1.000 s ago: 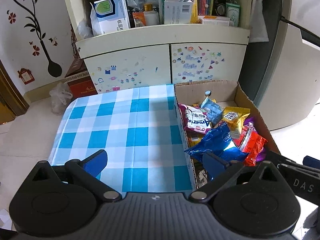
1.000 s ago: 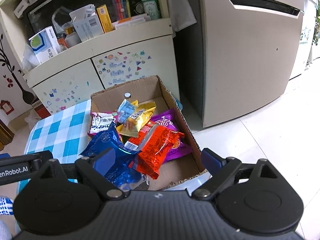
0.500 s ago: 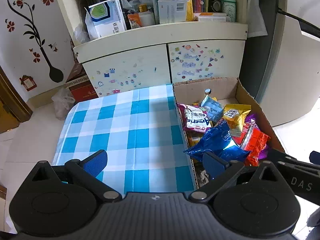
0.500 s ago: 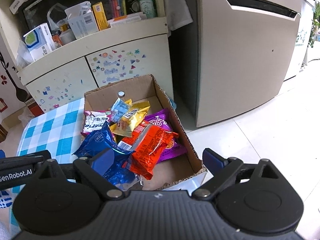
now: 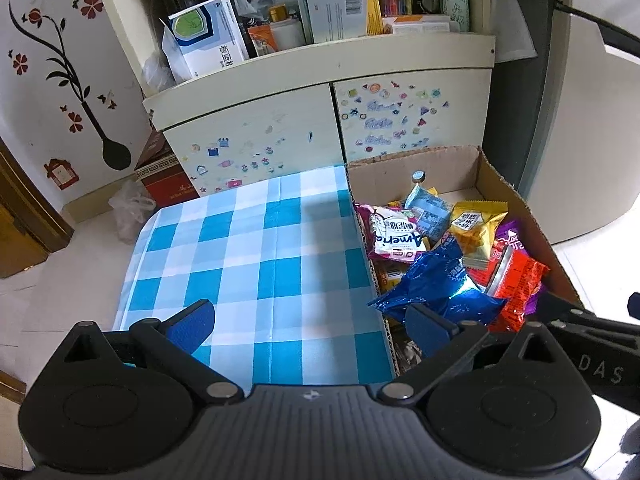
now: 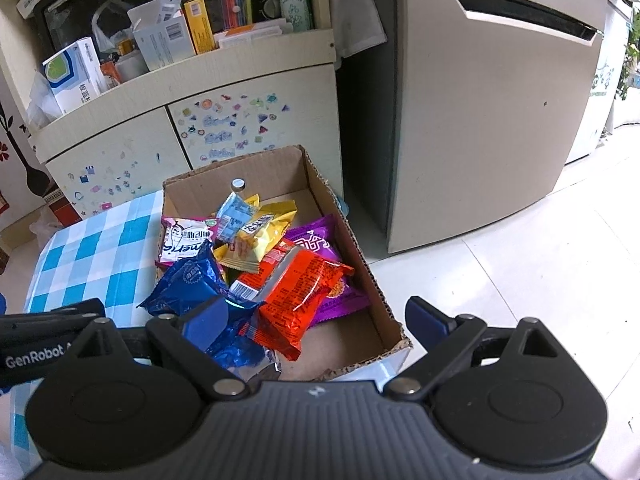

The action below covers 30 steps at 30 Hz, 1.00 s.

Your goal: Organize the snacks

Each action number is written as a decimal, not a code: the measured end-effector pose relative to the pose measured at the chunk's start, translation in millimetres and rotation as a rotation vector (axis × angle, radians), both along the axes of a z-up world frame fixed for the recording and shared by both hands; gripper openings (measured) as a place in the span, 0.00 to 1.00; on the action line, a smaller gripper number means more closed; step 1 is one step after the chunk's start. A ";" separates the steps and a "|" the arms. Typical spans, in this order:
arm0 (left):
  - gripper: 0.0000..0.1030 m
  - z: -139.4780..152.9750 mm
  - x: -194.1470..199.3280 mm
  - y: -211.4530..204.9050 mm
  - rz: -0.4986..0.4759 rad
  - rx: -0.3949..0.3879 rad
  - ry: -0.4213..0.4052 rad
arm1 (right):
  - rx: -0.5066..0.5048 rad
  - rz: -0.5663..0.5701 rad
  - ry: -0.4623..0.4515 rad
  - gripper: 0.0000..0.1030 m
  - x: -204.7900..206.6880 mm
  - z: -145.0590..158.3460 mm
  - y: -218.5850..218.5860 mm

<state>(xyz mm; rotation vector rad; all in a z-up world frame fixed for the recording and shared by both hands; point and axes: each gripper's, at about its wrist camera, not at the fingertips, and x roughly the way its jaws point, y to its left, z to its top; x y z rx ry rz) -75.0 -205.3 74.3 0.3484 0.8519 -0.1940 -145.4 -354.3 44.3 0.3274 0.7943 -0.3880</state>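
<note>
the snack packets (image 6: 256,264) all lie heaped in the cardboard box (image 6: 372,280) at 3 o'clock of the checked counter (image 5: 256,264), fitting either sorting done or unpacking ahead, while left gripper (image 5: 308,320) and right gripper (image 6: 316,320) hover spread, holding nothing.

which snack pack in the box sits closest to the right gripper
The blue pack. It lies at the near left of the box, right by the right gripper's left finger. The red pack comes next; the yellow, pink and purple ones lie further back.
</note>
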 end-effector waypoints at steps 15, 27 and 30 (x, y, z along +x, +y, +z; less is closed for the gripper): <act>1.00 -12.0 16.3 -10.4 0.006 0.032 0.050 | 0.022 0.006 0.035 0.93 15.0 -4.3 -6.5; 1.00 -15.8 24.1 -15.4 0.005 0.041 0.071 | 0.020 -0.003 0.048 0.93 20.9 -6.6 -8.0; 1.00 -15.8 25.7 -14.9 0.006 0.035 0.083 | 0.025 -0.006 0.045 0.93 21.2 -6.5 -8.5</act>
